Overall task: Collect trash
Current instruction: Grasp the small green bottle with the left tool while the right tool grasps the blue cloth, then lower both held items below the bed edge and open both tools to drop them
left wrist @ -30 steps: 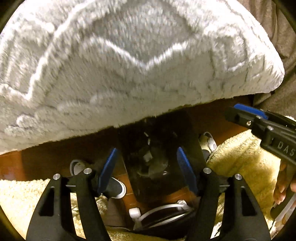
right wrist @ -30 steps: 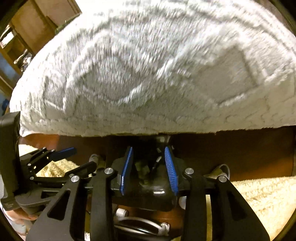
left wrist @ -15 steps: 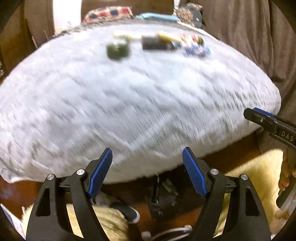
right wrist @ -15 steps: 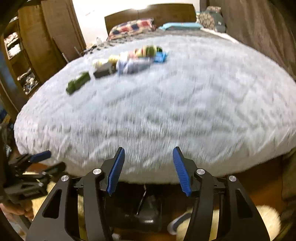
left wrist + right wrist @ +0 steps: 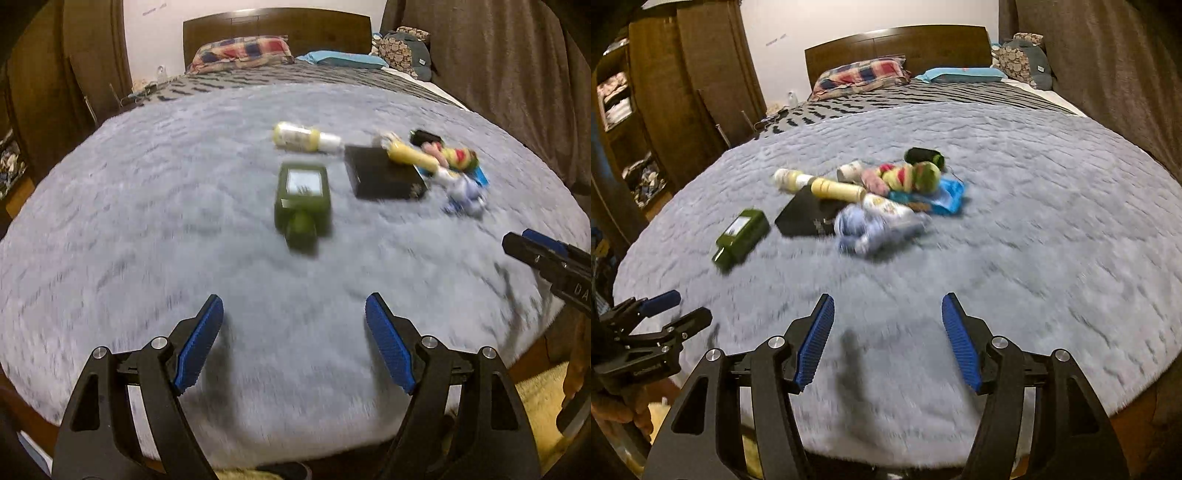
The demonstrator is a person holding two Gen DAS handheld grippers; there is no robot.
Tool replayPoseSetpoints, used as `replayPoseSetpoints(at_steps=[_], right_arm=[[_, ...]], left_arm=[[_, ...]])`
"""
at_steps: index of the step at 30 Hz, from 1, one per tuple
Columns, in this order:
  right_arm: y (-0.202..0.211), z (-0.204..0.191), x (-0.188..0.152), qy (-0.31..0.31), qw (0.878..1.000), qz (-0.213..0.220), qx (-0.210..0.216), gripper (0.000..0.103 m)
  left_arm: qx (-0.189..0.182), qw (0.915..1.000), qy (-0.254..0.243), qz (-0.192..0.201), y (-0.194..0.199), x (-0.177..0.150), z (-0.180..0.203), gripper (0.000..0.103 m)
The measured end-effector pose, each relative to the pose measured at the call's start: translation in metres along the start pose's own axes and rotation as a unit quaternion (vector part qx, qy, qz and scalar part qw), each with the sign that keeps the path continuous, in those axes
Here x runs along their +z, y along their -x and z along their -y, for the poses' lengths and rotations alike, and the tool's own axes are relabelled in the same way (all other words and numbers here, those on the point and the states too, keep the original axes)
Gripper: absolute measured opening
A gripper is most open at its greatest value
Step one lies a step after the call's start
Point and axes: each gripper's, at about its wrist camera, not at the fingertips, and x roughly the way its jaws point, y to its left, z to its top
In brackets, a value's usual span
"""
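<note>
Gripper pair spread and empty, left gripper (image 5: 294, 341) and right gripper (image 5: 887, 341) hover at the bed's (image 5: 1052, 229) foot while we approach the trash pile (image 5: 871, 199) mid-blanket (green bottle (image 5: 303, 199) nearest), reaching next.

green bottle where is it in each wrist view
Left wrist: green bottle near centre, cap toward the camera, left of the black box.
Right wrist: green bottle at left of centre, left of the black box.
Shared landmark: plaid pillow by the headboard.
</note>
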Motion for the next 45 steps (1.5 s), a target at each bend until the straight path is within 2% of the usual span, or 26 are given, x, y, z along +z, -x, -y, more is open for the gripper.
replayPoseSetpoints(at_steps=[5, 14, 15, 16, 18, 19, 20, 30, 41, 45], right_arm=[[-0.020, -0.007, 0.016, -0.005, 1.000, -0.004, 0.002, 0.062], [-0.047, -0.018, 0.028, -0.004, 1.000, -0.013, -0.008, 0.061], [-0.048, -0.018, 0.029, -0.003, 1.000, -0.012, -0.010, 0.059], [-0.049, -0.019, 0.029, -0.002, 1.000, -0.011, -0.015, 0.051], [-0.048, -0.018, 0.029, 0.002, 1.000, -0.007, -0.021, 0.044], [-0.046, -0.016, 0.028, 0.003, 1.000, -0.006, -0.018, 0.042], [-0.045, -0.015, 0.027, 0.004, 1.000, -0.006, -0.016, 0.042], [-0.009, -0.009, 0.007, 0.010, 1.000, 0.007, -0.002, 0.039], [0.063, -0.015, -0.026, 0.037, 0.998, 0.038, 0.028, 0.039], [0.090, -0.016, -0.039, 0.049, 0.997, 0.049, 0.030, 0.039]], left_arm=[[0.000, 1.0000, -0.004, 0.009, -0.016, 0.025, 0.000, 0.075], [0.007, 0.9999, -0.004, -0.006, -0.059, 0.057, 0.001, 0.073], [0.005, 0.9999, -0.003, -0.009, -0.064, 0.060, 0.001, 0.065], [0.003, 0.9999, -0.001, -0.011, -0.067, 0.061, 0.001, 0.059], [-0.008, 0.9999, 0.001, -0.013, -0.070, 0.062, -0.001, 0.044], [-0.013, 0.9998, 0.000, -0.013, -0.069, 0.062, 0.000, 0.040], [-0.016, 0.9998, -0.002, -0.013, -0.068, 0.062, 0.000, 0.040], [-0.032, 0.9993, -0.021, 0.002, -0.029, 0.026, 0.017, 0.040], [-0.075, 0.9967, -0.023, 0.020, 0.044, -0.036, 0.045, 0.040], [-0.075, 0.9963, -0.034, 0.025, 0.063, -0.053, 0.058, 0.040]])
